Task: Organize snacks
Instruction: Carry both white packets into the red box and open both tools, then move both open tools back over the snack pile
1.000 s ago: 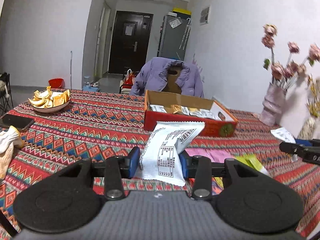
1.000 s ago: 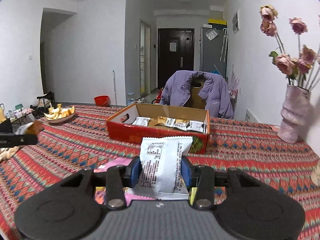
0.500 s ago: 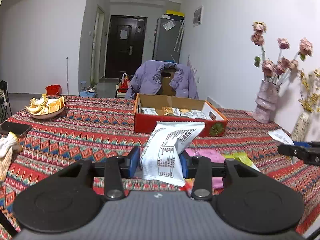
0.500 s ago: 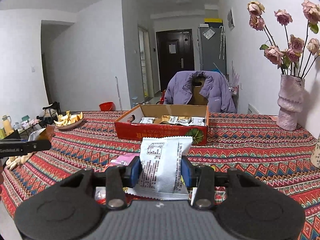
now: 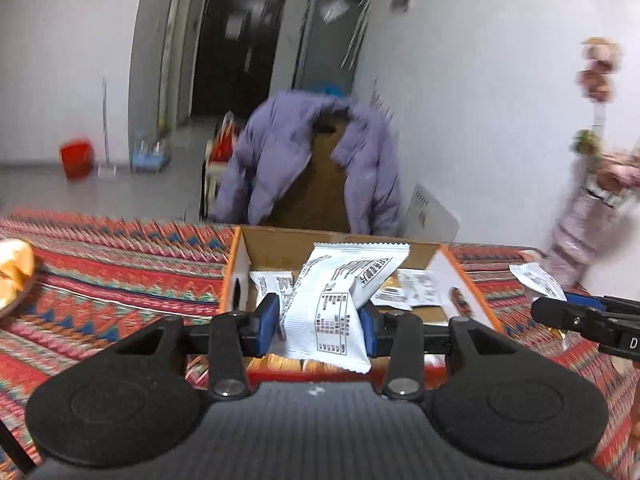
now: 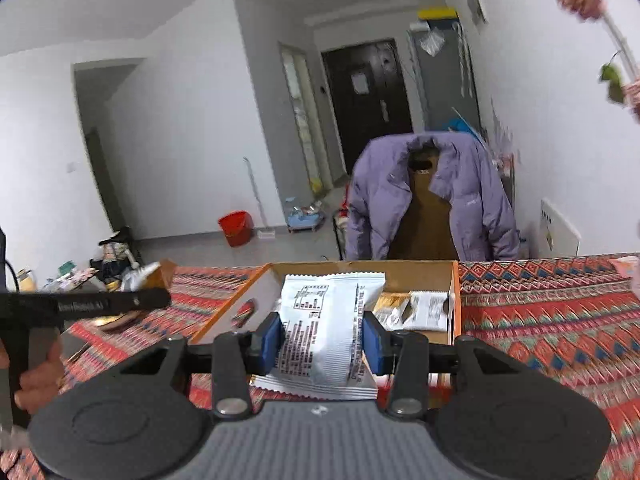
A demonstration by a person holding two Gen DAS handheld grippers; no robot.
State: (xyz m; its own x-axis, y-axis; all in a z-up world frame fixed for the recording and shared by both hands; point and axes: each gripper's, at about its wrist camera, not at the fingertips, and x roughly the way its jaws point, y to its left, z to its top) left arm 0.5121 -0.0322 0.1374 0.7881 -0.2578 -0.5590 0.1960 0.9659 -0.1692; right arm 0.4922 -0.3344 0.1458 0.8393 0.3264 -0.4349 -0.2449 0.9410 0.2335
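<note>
My left gripper (image 5: pixel 318 330) is shut on a white snack packet (image 5: pixel 336 304) and holds it over the near edge of the open red cardboard box (image 5: pixel 236 268). My right gripper (image 6: pixel 324 340) is shut on another white snack packet (image 6: pixel 320 332), also over the near edge of the same box (image 6: pixel 456 292). Several white and gold packets (image 5: pixel 404 288) lie inside the box; they also show in the right wrist view (image 6: pixel 416 306). The right gripper shows at the right of the left wrist view (image 5: pixel 580 320), and the left gripper at the left of the right wrist view (image 6: pixel 80 304).
The table has a red patterned cloth (image 6: pixel 552 320). A chair with a purple jacket (image 5: pixel 308 160) stands behind the box. A pink vase with flowers (image 5: pixel 580 220) is at the far right. A bowl of orange pieces (image 5: pixel 12 272) is at the left.
Both grippers have moved forward to the box with their packets and now hang over its near edge. The box looks much closer in both views.
</note>
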